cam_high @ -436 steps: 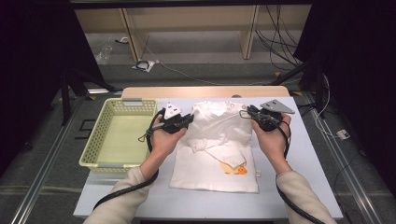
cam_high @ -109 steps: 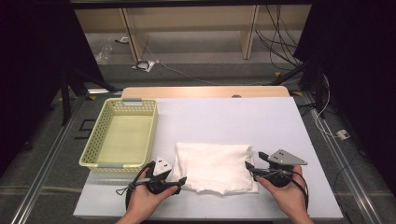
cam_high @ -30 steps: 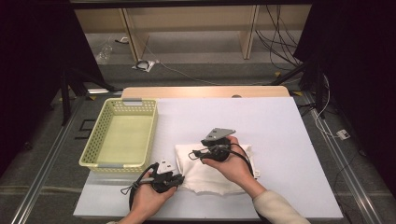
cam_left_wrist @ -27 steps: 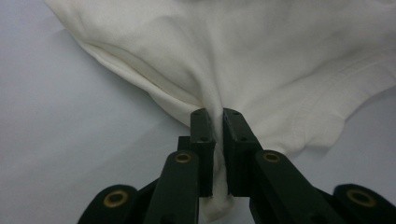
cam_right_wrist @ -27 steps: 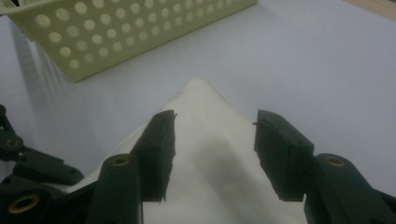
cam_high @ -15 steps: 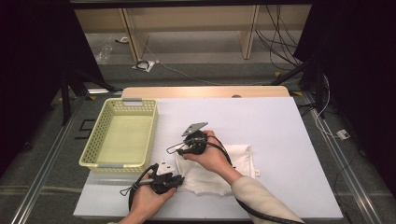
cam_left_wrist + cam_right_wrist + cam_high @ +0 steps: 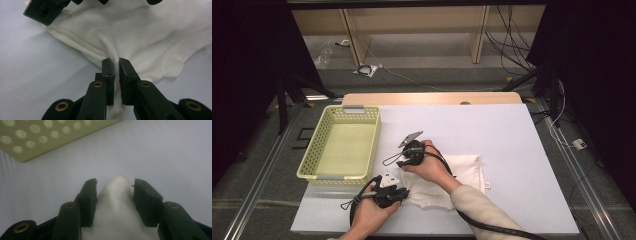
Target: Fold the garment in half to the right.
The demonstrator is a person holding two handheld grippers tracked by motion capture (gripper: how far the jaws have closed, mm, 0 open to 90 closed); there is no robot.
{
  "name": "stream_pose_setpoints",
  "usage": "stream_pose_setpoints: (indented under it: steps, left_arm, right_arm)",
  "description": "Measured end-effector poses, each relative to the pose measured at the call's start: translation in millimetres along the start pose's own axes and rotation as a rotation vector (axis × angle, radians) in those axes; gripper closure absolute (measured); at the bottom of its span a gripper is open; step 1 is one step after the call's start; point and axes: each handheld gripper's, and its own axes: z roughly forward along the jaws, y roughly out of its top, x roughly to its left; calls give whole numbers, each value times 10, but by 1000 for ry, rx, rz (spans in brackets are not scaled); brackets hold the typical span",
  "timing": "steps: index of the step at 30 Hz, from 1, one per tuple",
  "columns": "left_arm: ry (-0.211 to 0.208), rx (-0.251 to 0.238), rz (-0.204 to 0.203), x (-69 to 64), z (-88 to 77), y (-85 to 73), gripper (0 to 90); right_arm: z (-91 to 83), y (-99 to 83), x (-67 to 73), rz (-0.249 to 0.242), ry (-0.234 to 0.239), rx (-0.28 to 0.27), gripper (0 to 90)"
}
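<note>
Even overhead light falls on the pale surface [image 7: 492,130], while the room around it sinks into darkness. Shadows are soft and short. Close to each gripper the views blur: the white cloth [image 7: 117,207] and yellow basket [image 7: 37,137] look hazy, unfocused.

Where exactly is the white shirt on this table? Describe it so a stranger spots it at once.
Start at the white table and find the yellow basket on its left side. Just right of the basket, near the front edge, lies the folded white shirt. It is the one soft cloth thing there, pinched at its corner by the left gripper.
</note>
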Motion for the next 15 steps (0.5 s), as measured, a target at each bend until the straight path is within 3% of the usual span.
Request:
stream_pose_setpoints:
  steps: [9,15]
  left_arm:
    - [-1,4,-2,4,2,0,830]
    - [0,3,-3,6,0,1,830]
  right_arm:
    - [66,47,42,-32,-29,46,660]
    - [70,83,70,-40,-56,78,791]
